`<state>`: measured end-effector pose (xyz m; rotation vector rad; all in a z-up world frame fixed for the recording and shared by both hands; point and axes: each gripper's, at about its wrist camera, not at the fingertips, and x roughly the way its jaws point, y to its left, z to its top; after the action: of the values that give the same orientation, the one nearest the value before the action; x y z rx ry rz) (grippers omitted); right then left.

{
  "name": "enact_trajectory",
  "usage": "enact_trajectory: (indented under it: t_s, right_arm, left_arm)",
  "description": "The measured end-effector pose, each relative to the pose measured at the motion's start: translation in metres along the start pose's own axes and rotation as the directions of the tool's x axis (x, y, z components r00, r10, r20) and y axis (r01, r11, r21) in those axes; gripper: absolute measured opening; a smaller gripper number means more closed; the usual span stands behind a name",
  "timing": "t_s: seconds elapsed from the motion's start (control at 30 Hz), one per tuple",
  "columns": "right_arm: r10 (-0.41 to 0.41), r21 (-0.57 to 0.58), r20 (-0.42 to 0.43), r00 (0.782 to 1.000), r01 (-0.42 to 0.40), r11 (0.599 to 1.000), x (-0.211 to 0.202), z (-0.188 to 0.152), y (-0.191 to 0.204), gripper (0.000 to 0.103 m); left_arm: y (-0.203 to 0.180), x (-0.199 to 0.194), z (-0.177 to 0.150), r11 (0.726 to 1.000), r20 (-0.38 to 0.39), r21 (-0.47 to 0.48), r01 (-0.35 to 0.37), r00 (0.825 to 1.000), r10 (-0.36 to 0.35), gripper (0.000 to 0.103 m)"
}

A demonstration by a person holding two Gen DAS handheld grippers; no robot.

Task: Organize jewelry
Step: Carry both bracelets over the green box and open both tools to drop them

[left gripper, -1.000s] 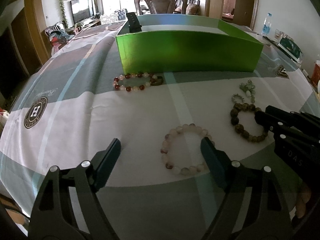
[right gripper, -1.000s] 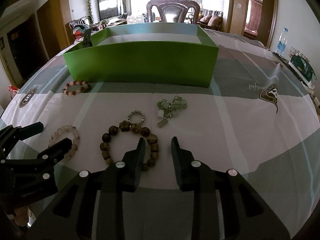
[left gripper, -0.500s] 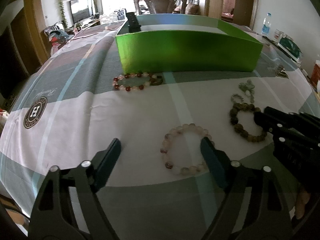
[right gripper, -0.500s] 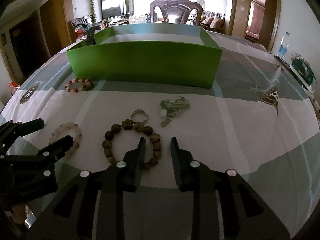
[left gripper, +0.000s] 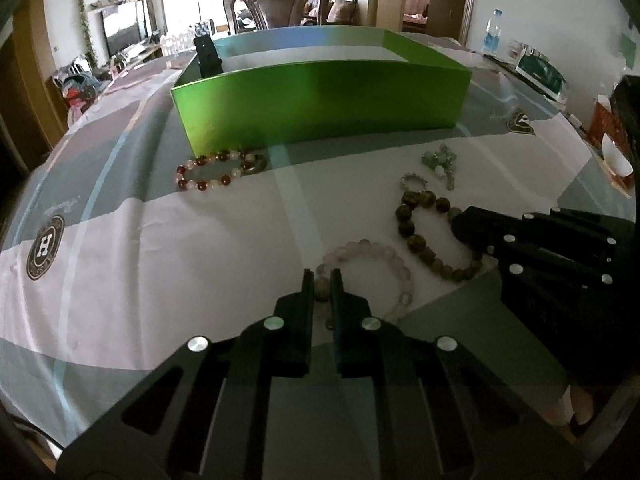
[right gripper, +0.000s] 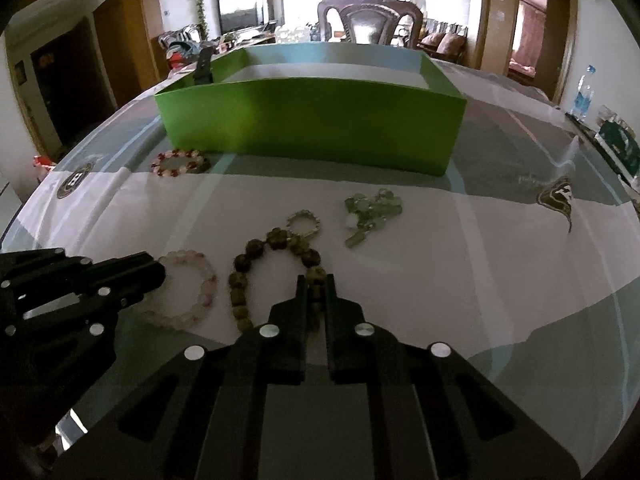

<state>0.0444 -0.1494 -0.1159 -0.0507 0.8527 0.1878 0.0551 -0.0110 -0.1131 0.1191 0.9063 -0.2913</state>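
- Left wrist view: left hand-held gripper (left gripper: pixel 322 280) sits at lower centre, its two fingers pinched on a bead at the near-left edge of the pale pink bracelet (left gripper: pixel 370 268), which lies flat on the worktop (left gripper: pixel 160 240).
- To the right of it, the brown bead bracelet (left gripper: pixel 430 234) lies with the right hand-held gripper (left gripper: pixel 466 226) reaching in from the right edge and covering its far-right beads.
- Above that, a small silver ring (left gripper: pixel 414 180) and a green charm cluster (left gripper: pixel 440 162) lie close together.
- A red-and-white bracelet (left gripper: pixel 218 171) lies just before the front wall of the green box (left gripper: pixel 320 104), at upper centre.

- Right wrist view: right hand-held gripper (right gripper: pixel 314 286) is at lower centre, fingers clamped on the right side of the brown bead bracelet (right gripper: pixel 256 272).
- The left hand-held gripper (right gripper: pixel 154 274) enters from the left edge, meeting the pale pink bracelet (right gripper: pixel 192 292).
- The silver ring (right gripper: pixel 304 222) touches the top of the brown bracelet; the green charm cluster (right gripper: pixel 370 212) lies to its right.
- The red-and-white bracelet (right gripper: pixel 178 162) lies at the left foot of the green box (right gripper: pixel 312 124).
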Motion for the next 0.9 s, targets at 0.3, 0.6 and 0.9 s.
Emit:
enact_trajectory:
  t_s: [0.3, 0.6, 0.9]
  right_arm:
    - [0.002, -0.043, 0.134, 0.991, 0.003, 0.999, -0.047, 0.047, 0.005, 0.008]
    - [-0.026, -0.039, 0.261, 0.965, 0.038, 0.999, -0.082, 0.107, -0.008, 0.008]
    - [-0.077, -0.009, 0.223, 0.972, 0.081, 0.997, -0.027, 0.162, -0.013, 0.008]
  left_arm:
    - [0.022, -0.052, 0.037, 0.997, 0.106, -0.020, 0.069, 0.992, -0.067, 0.008]
    - [0.036, -0.081, 0.105, 0.998, 0.189, -0.026, 0.054, 0.981, -0.048, 0.008]
    - [0.047, -0.025, 0.169, 0.995, 0.157, -0.095, -0.017, 0.987, 0.032, 0.008]
